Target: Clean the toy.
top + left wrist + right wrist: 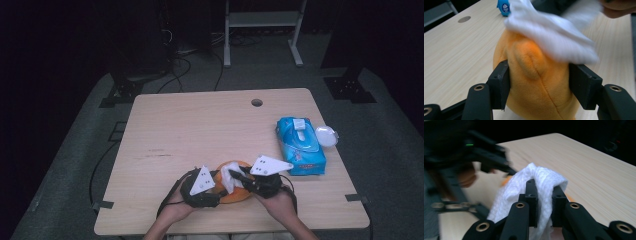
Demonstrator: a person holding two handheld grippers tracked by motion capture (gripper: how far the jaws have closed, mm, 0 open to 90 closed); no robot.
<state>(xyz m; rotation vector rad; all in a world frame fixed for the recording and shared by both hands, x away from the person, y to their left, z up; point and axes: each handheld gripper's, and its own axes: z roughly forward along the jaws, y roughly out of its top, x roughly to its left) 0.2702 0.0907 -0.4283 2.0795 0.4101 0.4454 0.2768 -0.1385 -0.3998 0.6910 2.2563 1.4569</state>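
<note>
An orange plush toy sits near the table's front edge. My left gripper has its two black jaws pressed against the toy's sides. A white wipe is draped over the top of the toy. My right gripper is shut on the wipe, which is bunched between its jaws and wrapped over the tips. In the right gripper view the left gripper appears dark and blurred just beyond the wipe.
A blue pack of wet wipes lies at the right of the table, with a clear round lid beside it. A cable hole sits near the far edge. Bare wood stretches across the left and far parts.
</note>
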